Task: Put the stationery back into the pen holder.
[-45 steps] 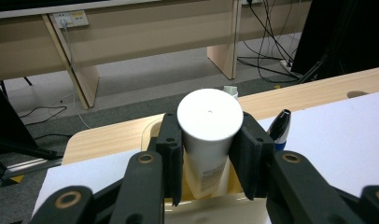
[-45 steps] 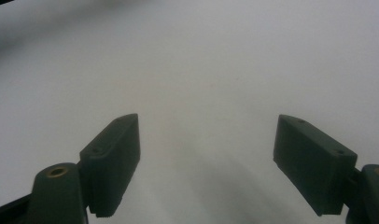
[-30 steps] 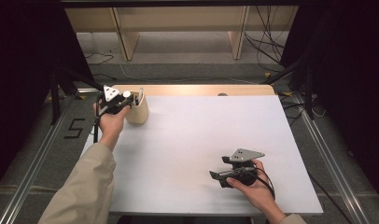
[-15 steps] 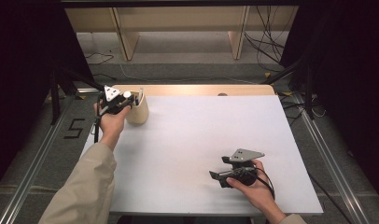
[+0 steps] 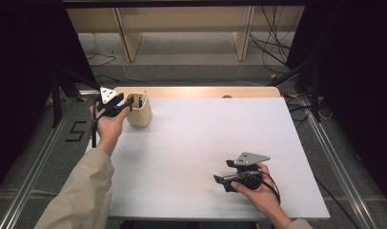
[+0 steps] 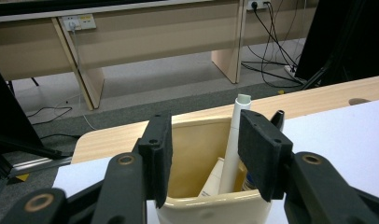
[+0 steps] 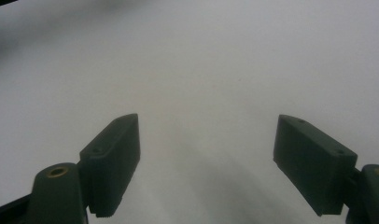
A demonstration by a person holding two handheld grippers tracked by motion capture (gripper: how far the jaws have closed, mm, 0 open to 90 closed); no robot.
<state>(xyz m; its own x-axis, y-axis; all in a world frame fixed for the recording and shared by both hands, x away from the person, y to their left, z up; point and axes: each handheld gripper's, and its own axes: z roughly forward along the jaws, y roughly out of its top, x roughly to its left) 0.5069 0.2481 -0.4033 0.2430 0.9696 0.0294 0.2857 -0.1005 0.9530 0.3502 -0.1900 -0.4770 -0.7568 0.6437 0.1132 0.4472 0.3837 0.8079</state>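
Landmark: beige cup (image 5: 139,110), smooth matte plastic, rounded walls with a rim lower on one side, standing at the far left corner of the white counter (image 5: 206,152). Counter top is flat, matte, uniform; a pale wood strip runs along its far edge behind the cup. Inside the cup, seen in the left gripper view: a slim white tube-shaped pen (image 6: 236,140) leaning upright, its top above the rim, a dark-tipped pen (image 6: 277,119) beside it, and more white items lower down, too hidden to identify. Left gripper (image 5: 127,104) sits just left of the cup, jaws level with the rim; its black foam-faced pads (image 6: 157,154) straddle the near wall of the cup. Jaws have just been opening; they stand partly apart, and the white pen shows in the gap, close against the right-hand pad, not pressed from both sides. Right gripper (image 5: 219,180) rests on the counter well to the right of the cup and nearer the person, jaws wide apart, bare counter between them.
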